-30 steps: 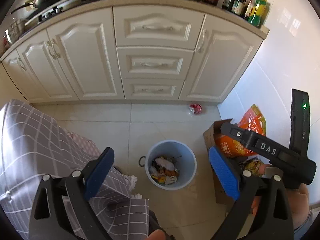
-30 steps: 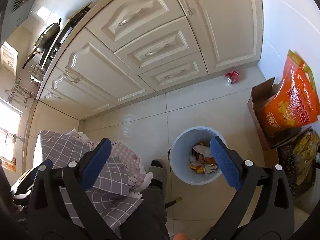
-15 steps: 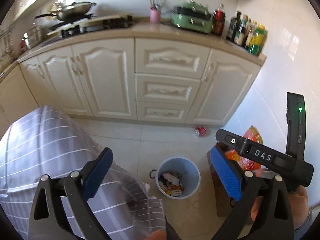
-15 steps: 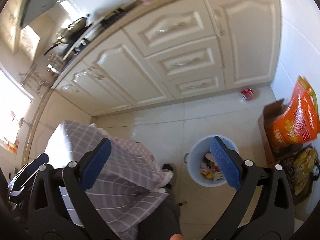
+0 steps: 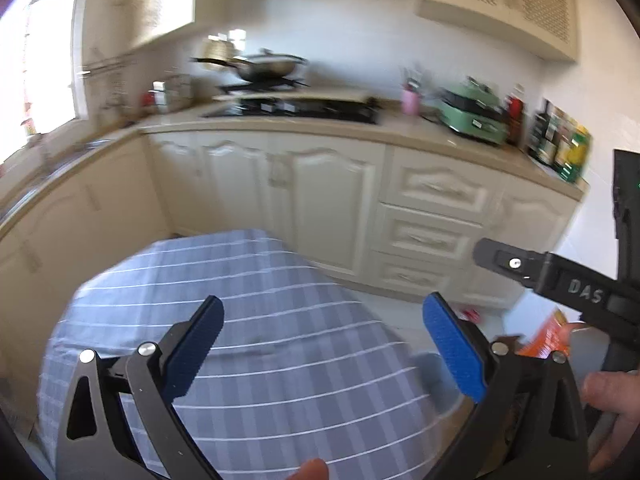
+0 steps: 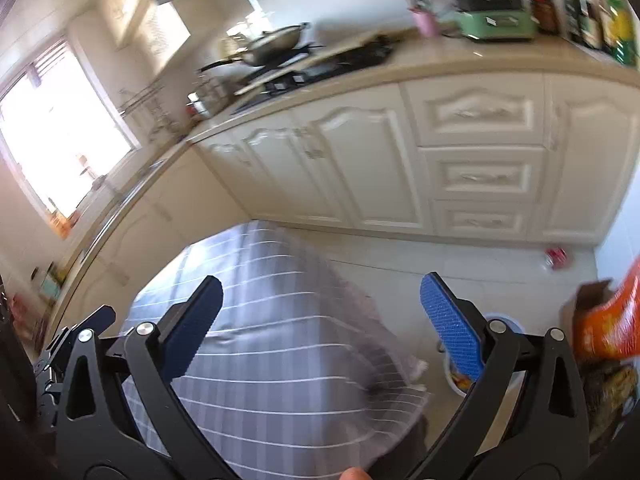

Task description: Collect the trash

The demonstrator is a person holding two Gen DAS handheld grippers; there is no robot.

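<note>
A crumpled red piece of trash [image 6: 556, 257] lies on the white floor by the cabinet base; it also shows in the left wrist view [image 5: 470, 314]. The light blue bin [image 6: 505, 319] with trash inside stands on the floor, mostly hidden behind my right gripper's right finger; its rim shows in the left wrist view [image 5: 430, 364]. My left gripper [image 5: 322, 348] is open and empty, raised high. My right gripper [image 6: 320, 326] is open and empty, also raised. Both views are blurred.
The person's grey checked apron [image 5: 260, 320] fills the lower middle of both views. Cream cabinets [image 6: 480, 160] carry a counter with a wok [image 5: 268, 66], a green appliance [image 5: 474, 114] and bottles [image 5: 560, 144]. An orange bag [image 6: 608, 328] in a cardboard box stands at right.
Both grippers have risen and tilted up, away from the floor. The counter and wall now fill the views, and the bin has dropped to the lower edge. Both stay open.
</note>
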